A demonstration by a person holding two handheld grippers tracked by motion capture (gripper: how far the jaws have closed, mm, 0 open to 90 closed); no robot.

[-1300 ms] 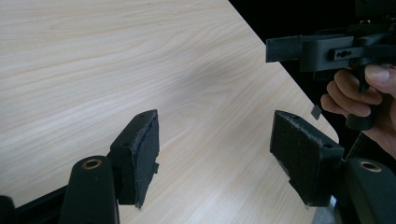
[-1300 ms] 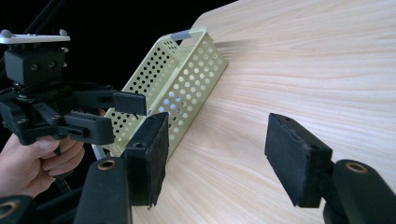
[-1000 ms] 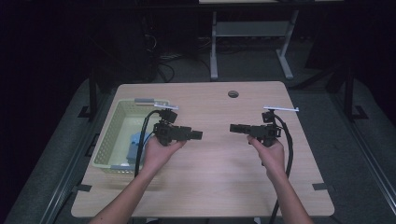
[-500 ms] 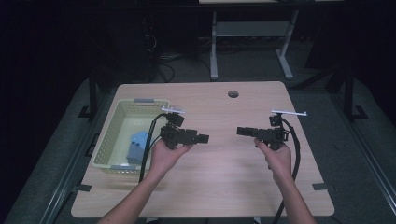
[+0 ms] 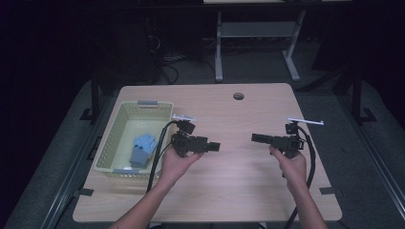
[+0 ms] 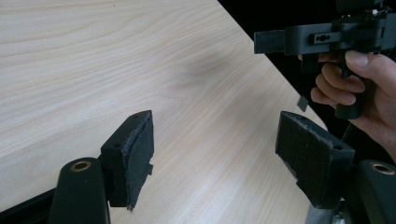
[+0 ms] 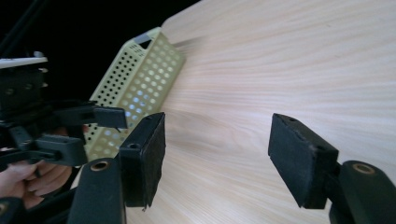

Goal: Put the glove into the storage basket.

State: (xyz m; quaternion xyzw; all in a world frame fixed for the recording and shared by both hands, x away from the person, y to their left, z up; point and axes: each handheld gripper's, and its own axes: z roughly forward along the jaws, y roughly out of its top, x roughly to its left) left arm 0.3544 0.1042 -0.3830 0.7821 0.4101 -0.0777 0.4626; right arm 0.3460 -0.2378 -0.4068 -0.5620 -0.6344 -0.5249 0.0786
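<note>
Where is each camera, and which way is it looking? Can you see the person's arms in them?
High view: sits above the person's side, looking forward and down at the table; both forearms, the left gripper and right gripper show, plus the basket.
Left gripper view: rides the left gripper, looking across the wood at the right gripper and its hand.
Right gripper view: rides the right gripper, facing the basket and left gripper.
Shared: the tabletop, and the grippers facing each other with fingers open.

Table [image 5: 248, 181] brightly lit, surroundings dark; near jaws slightly soft.
</note>
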